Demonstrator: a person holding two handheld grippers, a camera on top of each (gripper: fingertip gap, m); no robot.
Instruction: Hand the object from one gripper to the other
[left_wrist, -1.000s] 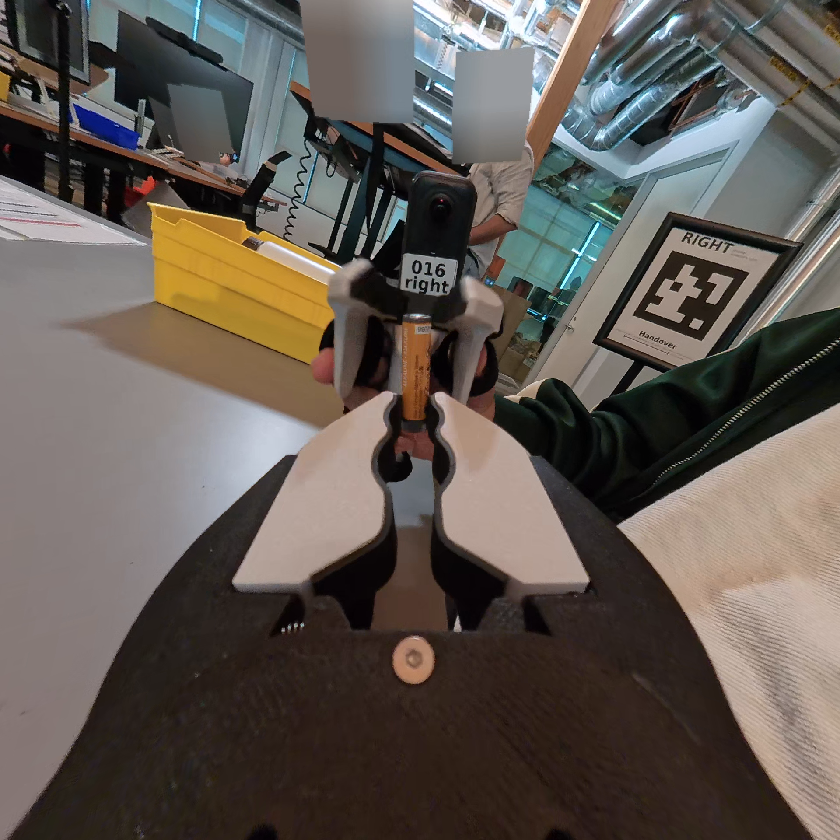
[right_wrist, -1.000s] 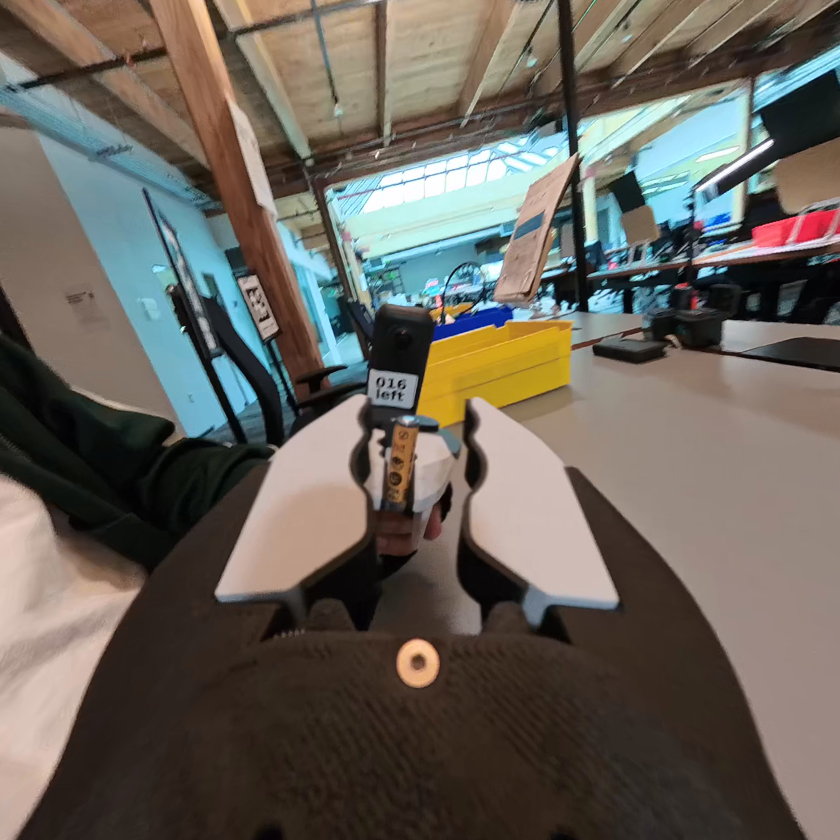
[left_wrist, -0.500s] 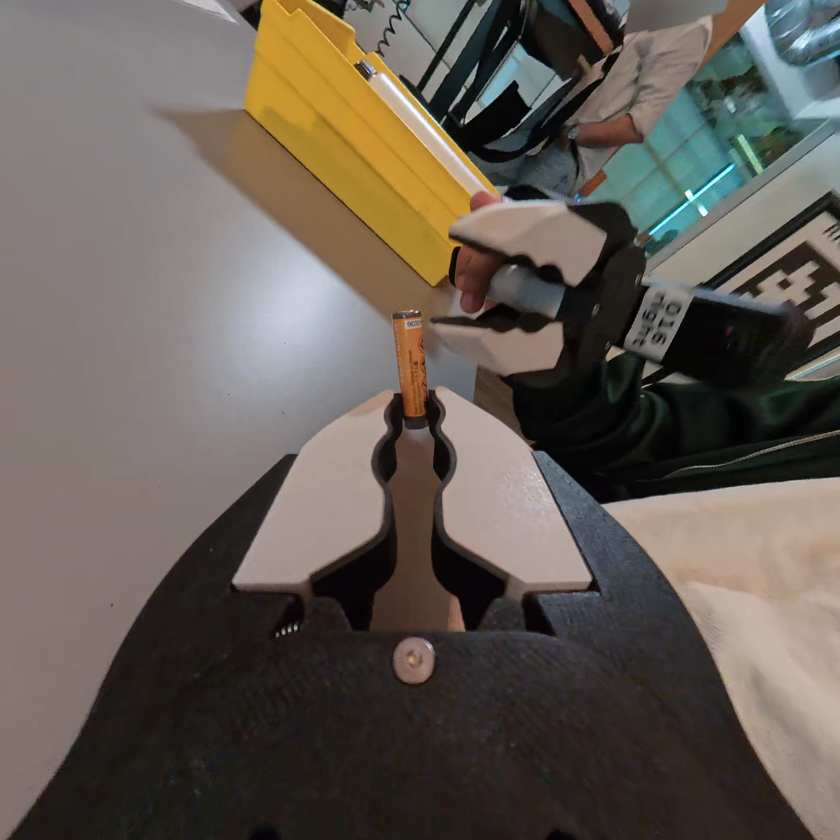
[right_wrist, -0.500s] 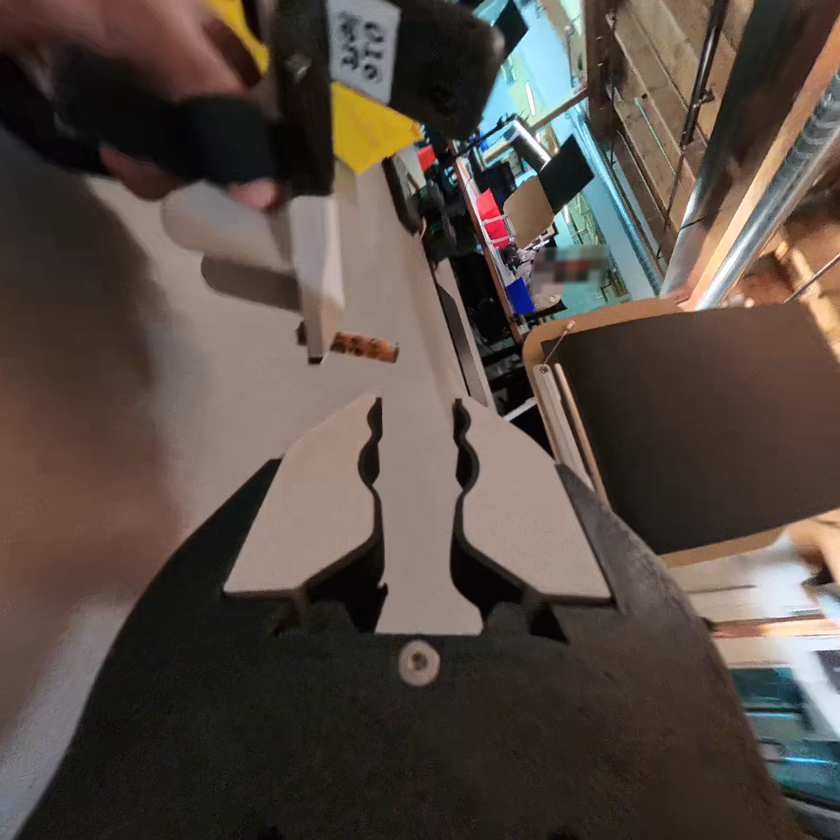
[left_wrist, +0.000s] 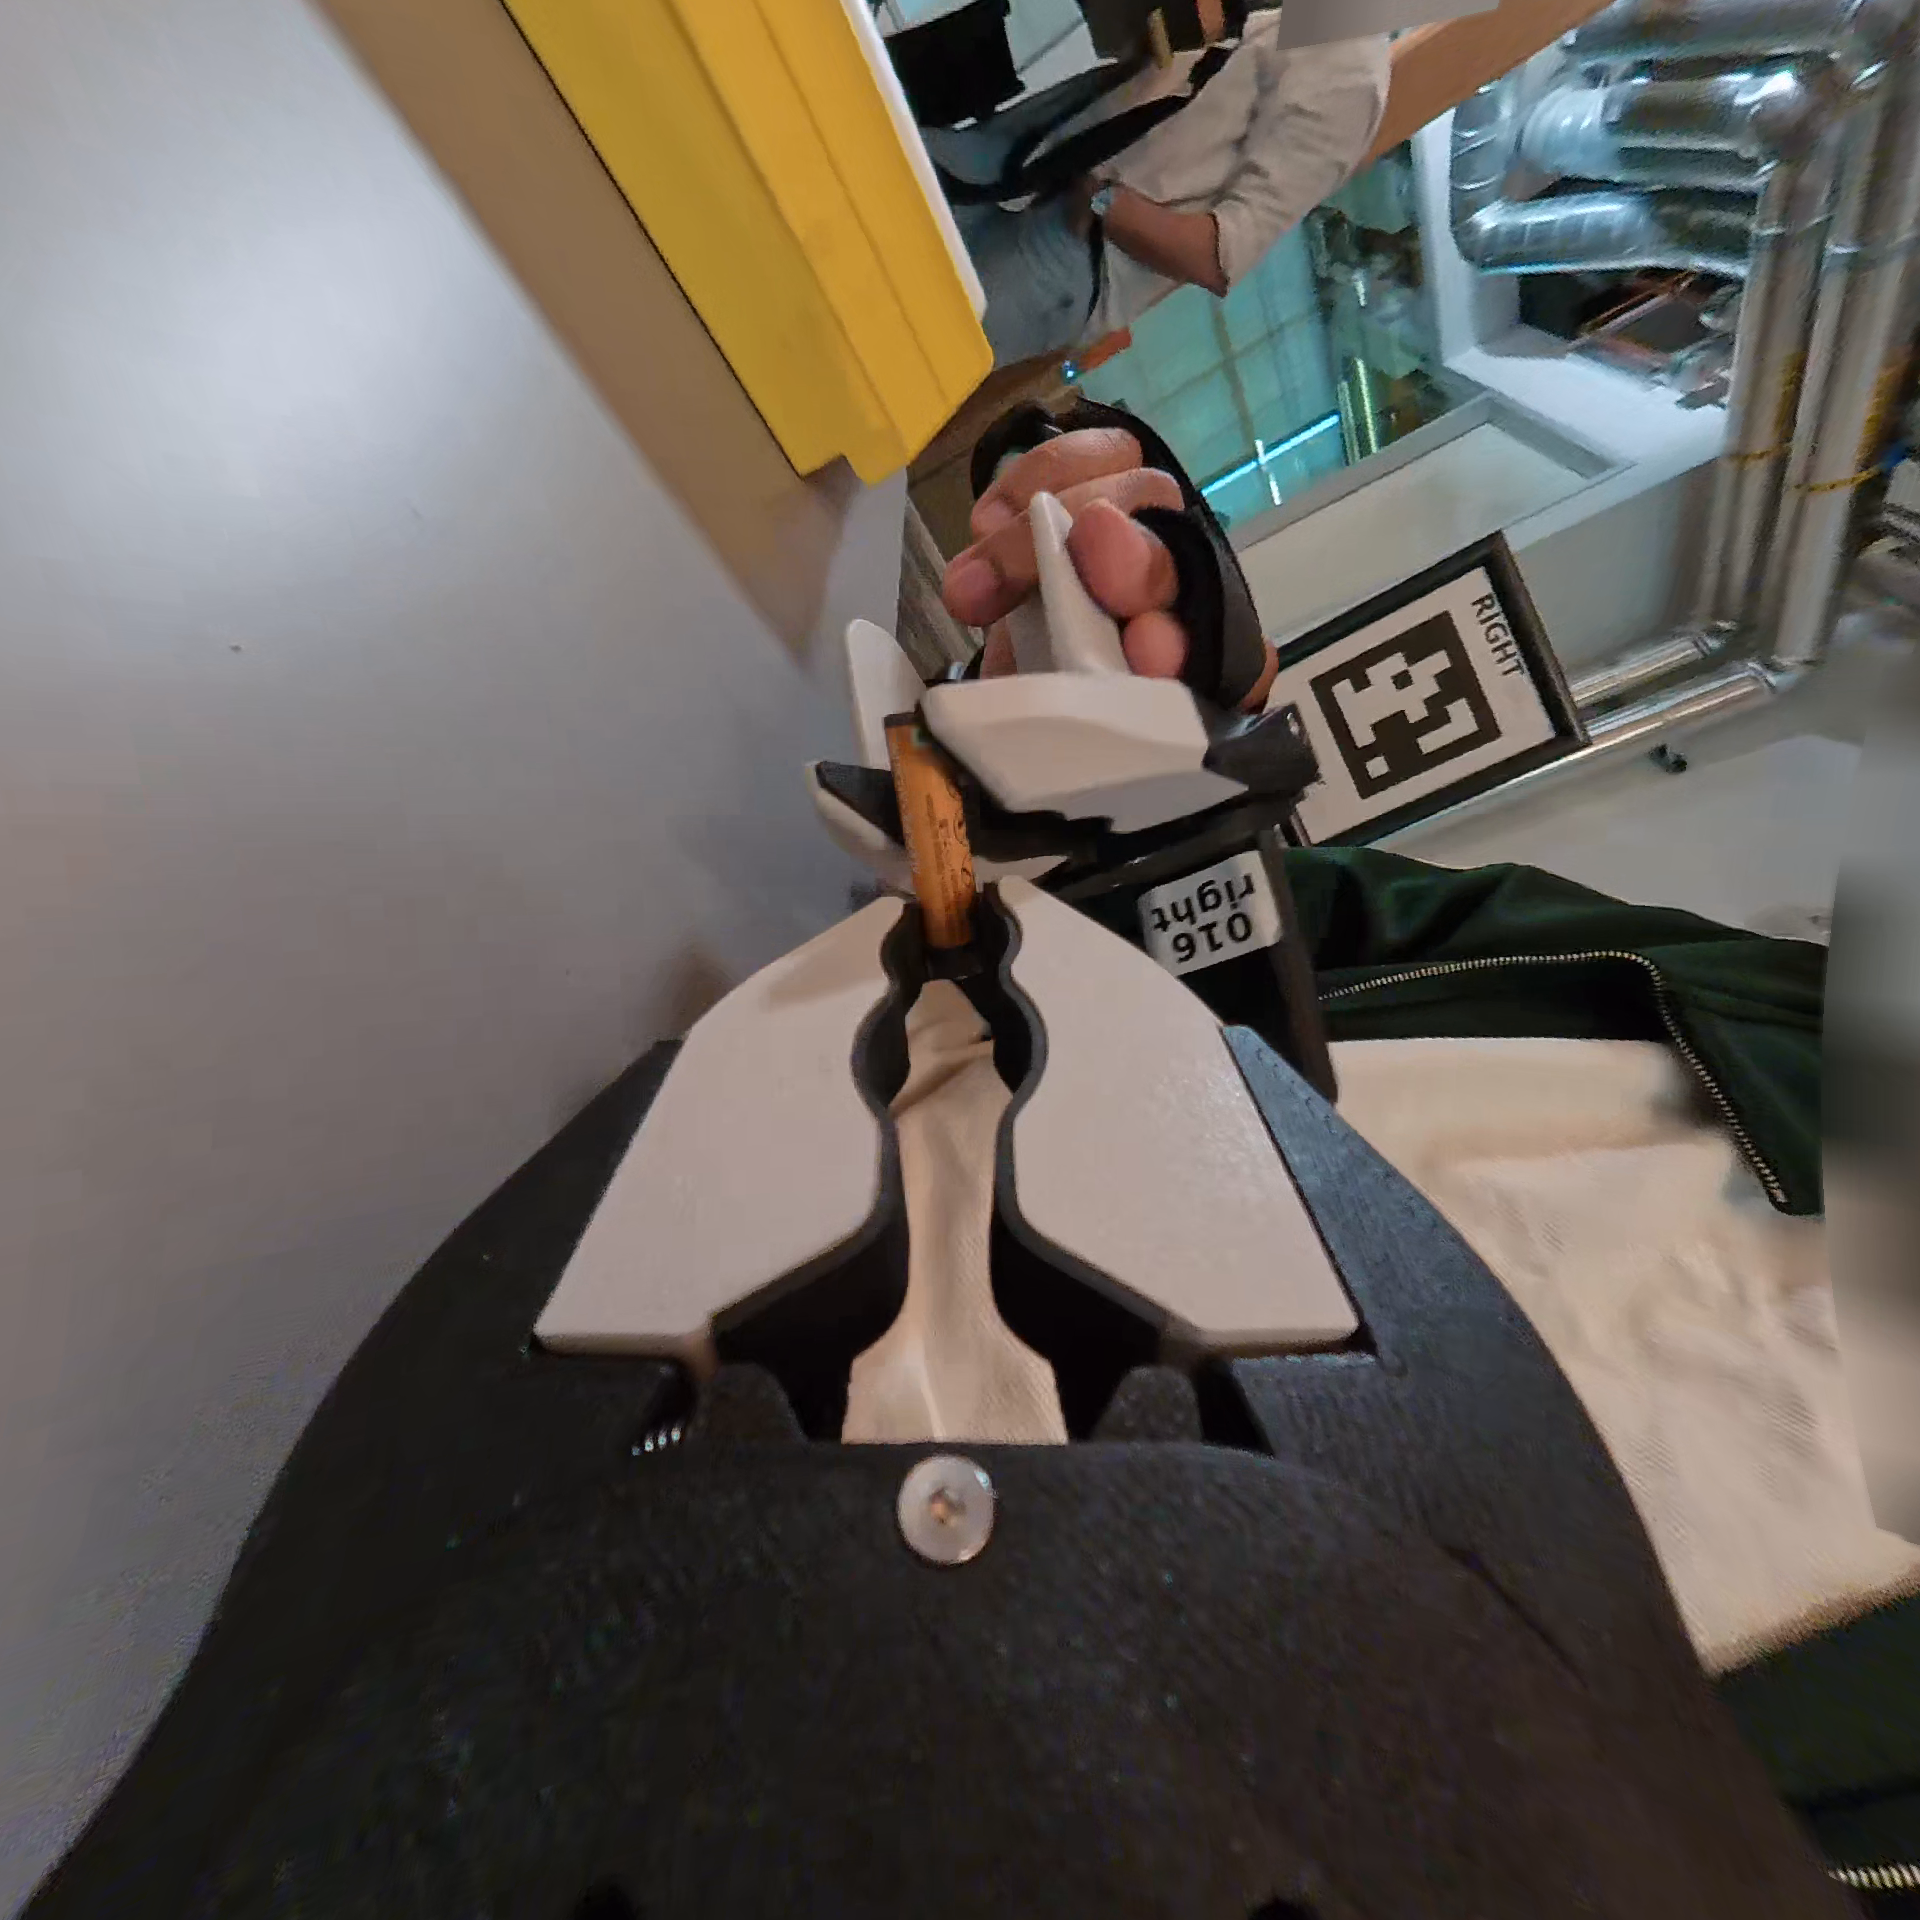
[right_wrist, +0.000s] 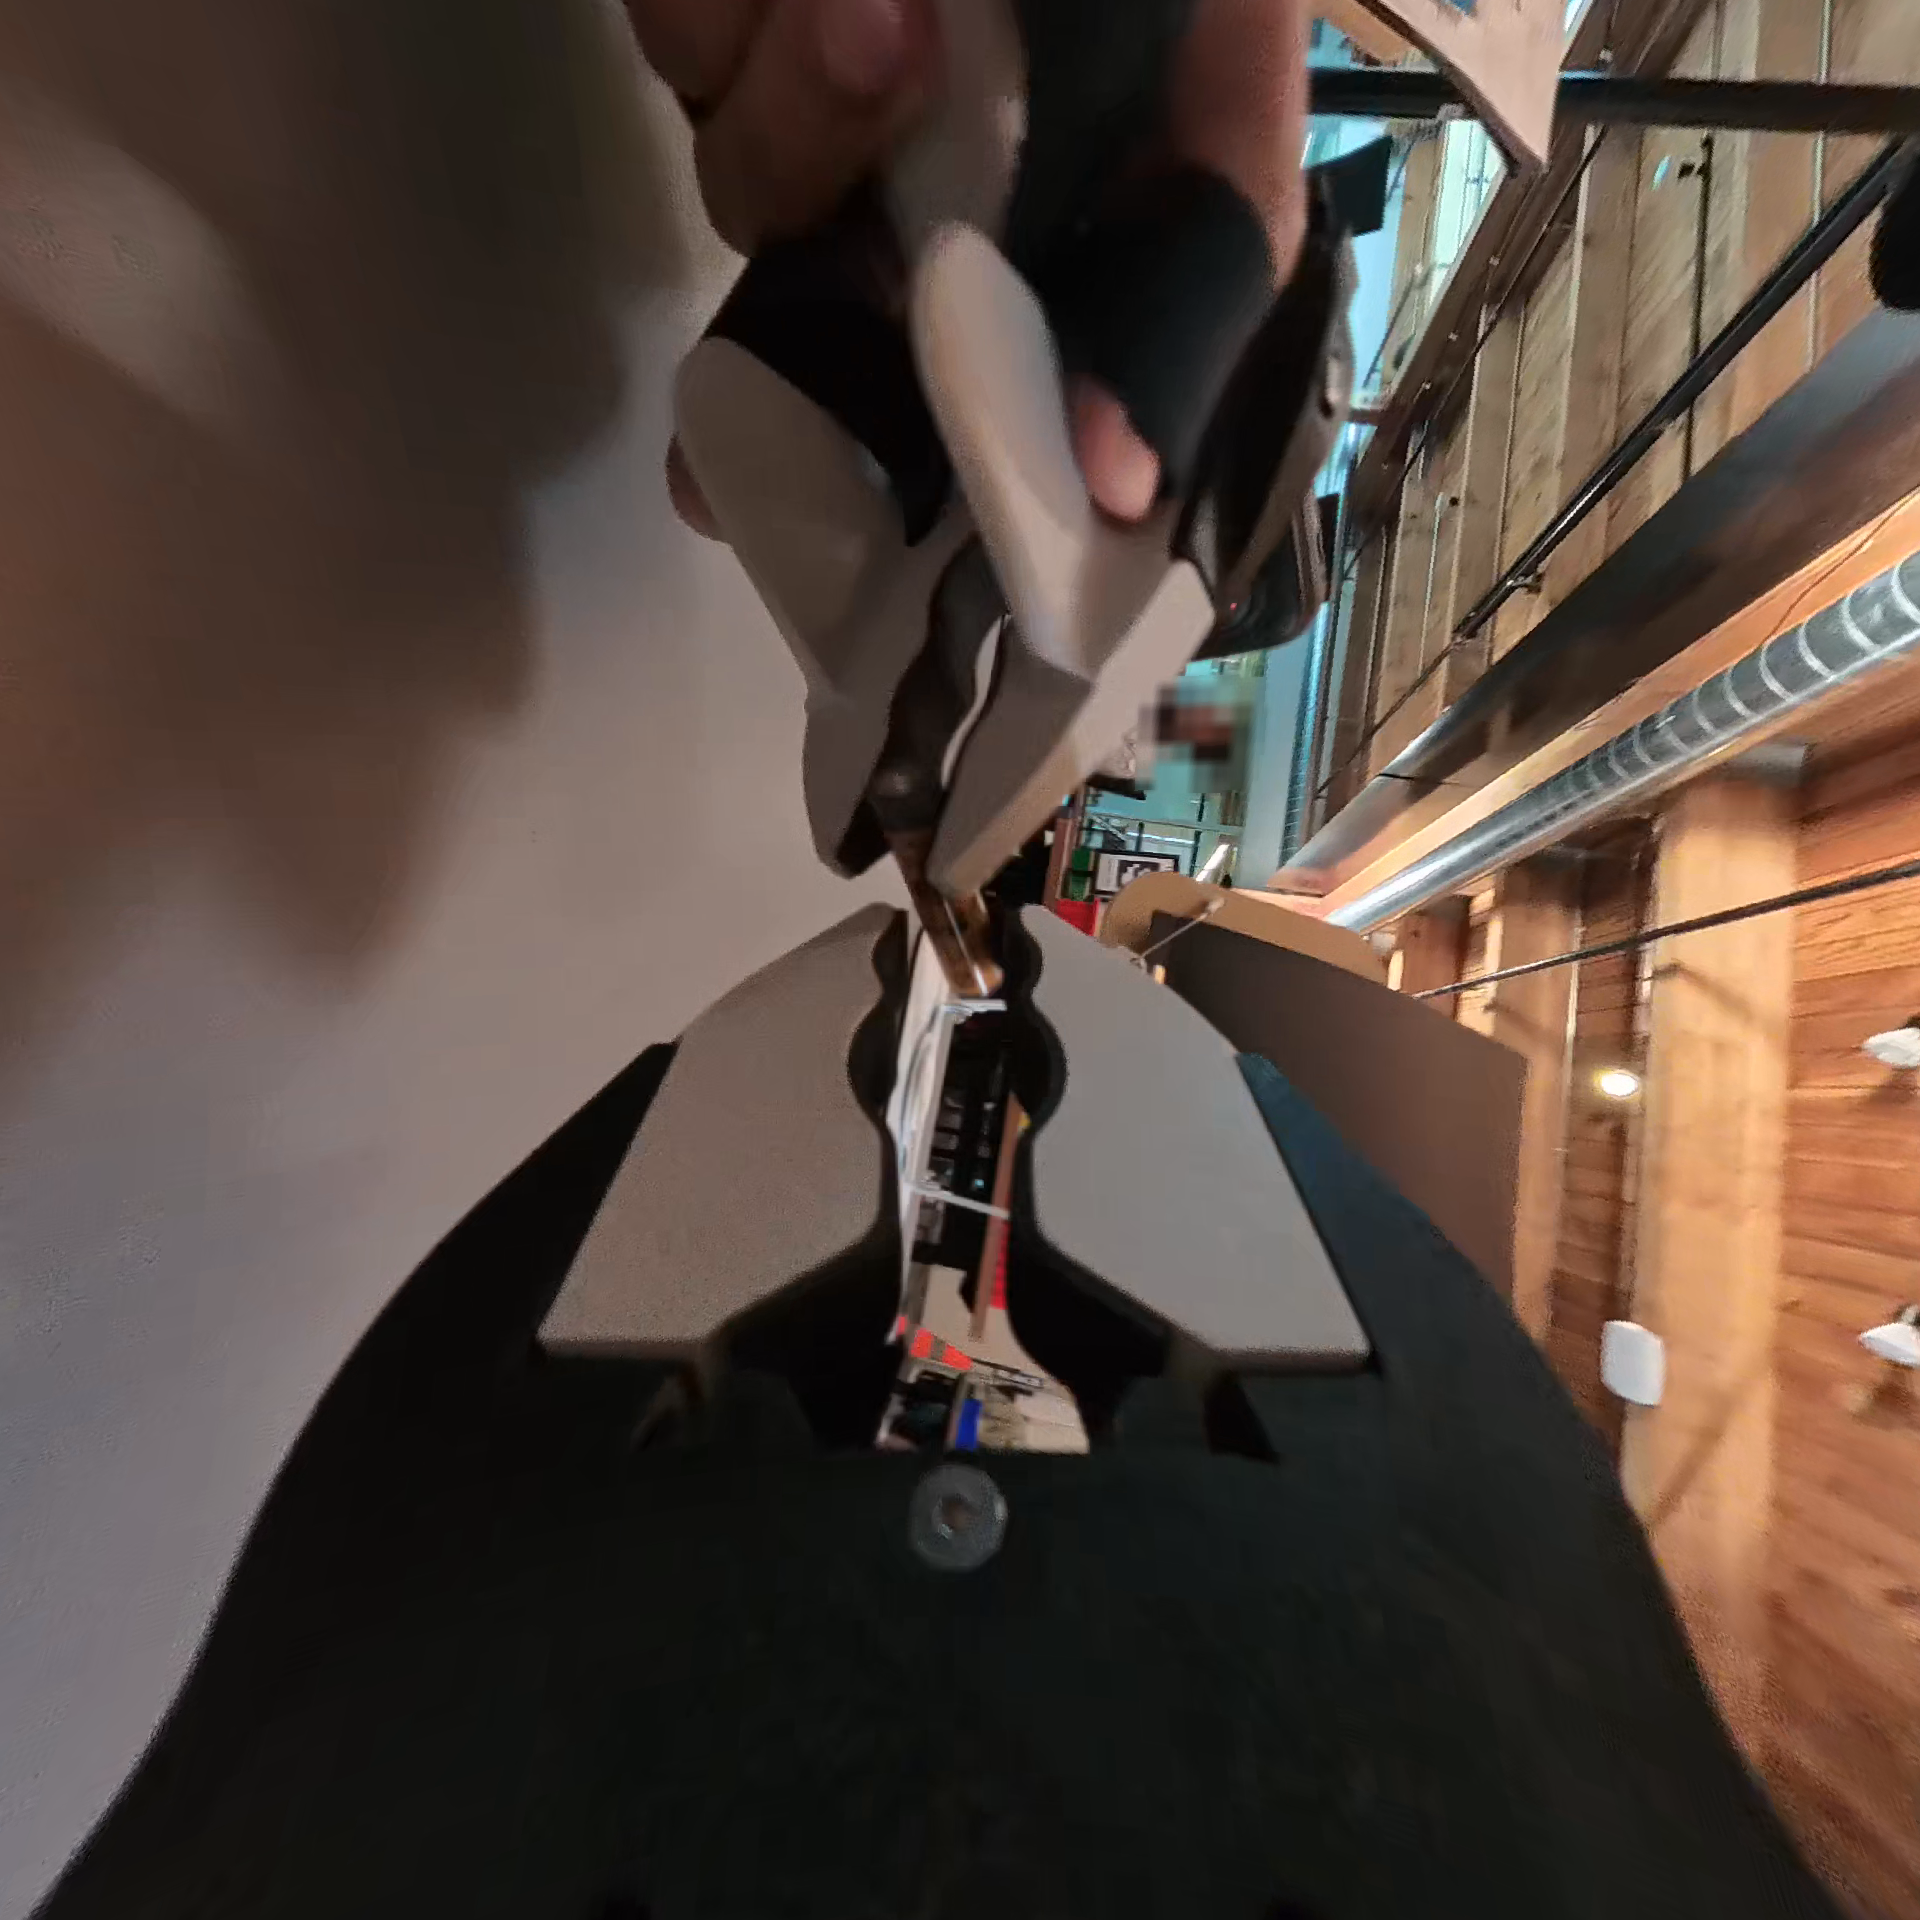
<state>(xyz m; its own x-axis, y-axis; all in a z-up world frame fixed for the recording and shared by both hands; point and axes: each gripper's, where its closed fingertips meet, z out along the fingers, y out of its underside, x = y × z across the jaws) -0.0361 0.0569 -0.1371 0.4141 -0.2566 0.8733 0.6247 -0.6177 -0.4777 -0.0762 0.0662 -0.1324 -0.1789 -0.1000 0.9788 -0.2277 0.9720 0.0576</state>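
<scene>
Battery sits mid-frame, pinched by left gripper; right gripper straddles it, fingers narrowly parted, for transfer.

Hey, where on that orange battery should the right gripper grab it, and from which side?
Likely the free upper half of the battery, coming crosswise from the side. The left gripper already pinches the bottom end, so only the slim barrel above its tips is exposed for the right gripper.

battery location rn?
In the left wrist view, the orange battery stands centre frame, lower end clamped in the left tongs, upper part between the right tongs, below the yellow bin.
</scene>
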